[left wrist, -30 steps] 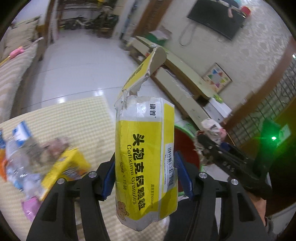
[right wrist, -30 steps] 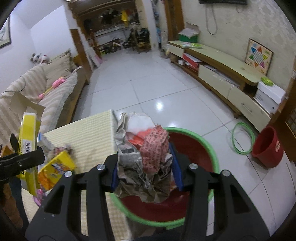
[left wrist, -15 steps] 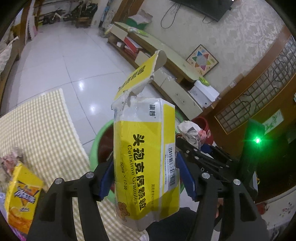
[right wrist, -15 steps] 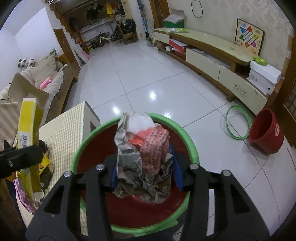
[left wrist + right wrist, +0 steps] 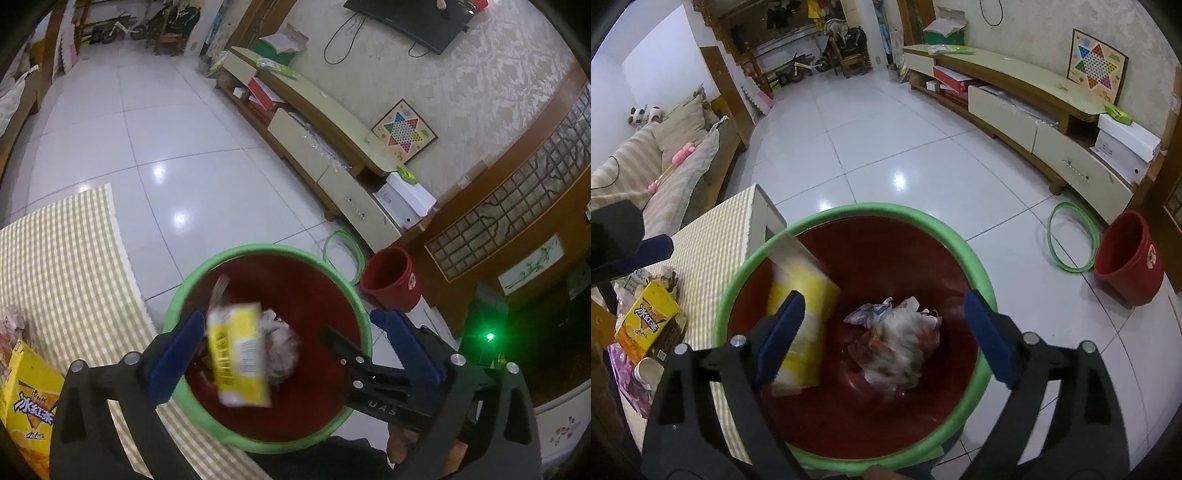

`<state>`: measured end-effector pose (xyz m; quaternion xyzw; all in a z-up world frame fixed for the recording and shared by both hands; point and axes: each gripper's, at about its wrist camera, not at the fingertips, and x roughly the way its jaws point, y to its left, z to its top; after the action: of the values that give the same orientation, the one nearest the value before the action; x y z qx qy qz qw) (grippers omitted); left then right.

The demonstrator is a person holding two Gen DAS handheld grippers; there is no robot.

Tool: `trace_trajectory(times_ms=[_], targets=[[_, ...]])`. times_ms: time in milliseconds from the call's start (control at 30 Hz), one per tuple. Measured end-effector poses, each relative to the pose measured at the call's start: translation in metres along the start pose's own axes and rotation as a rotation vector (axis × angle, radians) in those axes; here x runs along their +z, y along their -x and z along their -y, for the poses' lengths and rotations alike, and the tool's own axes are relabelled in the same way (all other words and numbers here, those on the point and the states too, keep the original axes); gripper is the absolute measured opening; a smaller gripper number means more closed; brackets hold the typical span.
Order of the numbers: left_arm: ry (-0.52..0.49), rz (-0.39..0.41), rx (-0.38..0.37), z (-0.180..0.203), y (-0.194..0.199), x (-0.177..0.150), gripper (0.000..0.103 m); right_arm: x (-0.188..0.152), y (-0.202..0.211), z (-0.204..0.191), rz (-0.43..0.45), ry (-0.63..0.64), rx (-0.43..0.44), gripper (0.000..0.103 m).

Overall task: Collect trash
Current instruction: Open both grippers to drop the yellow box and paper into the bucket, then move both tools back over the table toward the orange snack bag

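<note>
Hovering over the red bin with the green rim (image 5: 975, 258), both claws are spread wide, having just been opening, with nothing gripped. The left claw (image 5: 291, 354) let go of the yellow medicine box (image 5: 236, 354), blurred inside the bin at 9 o'clock. The right claw (image 5: 886, 332) sits above the crumpled wrapper wad (image 5: 897, 343) near the bin's middle.

"DAS" in pale letters on black gripper arm (image 5: 380, 400) at 4 o'clock; "冰红茶" on yellow box (image 5: 27, 402) at 8 o'clock.
</note>
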<state>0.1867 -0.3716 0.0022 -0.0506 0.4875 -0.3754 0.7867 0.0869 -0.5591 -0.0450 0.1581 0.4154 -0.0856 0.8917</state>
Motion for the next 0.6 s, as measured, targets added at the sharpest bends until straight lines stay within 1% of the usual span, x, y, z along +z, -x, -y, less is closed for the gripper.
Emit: trace_trajectory(times_ms=[100, 367, 467, 600], targets=[[0.005, 0.006, 0.012, -0.004, 0.008, -0.003, 0.095, 0.001, 0.004, -0.004, 0.011, 0.012, 0.0, 0.098], [0.013, 0.039, 0.05, -0.016, 0.045, -0.011, 0.095, 0.002, 0.018, -0.03, 0.02, 0.061, -0.004, 0.098], [0.031, 0.061, 0.066, -0.025, 0.065, -0.014, 0.095, 0.002, 0.026, -0.041, 0.03, 0.075, 0.0, 0.098], [0.062, 0.098, 0.092, -0.043, 0.096, -0.022, 0.095, 0.002, 0.039, -0.065, 0.046, 0.104, 0.014, 0.098]])
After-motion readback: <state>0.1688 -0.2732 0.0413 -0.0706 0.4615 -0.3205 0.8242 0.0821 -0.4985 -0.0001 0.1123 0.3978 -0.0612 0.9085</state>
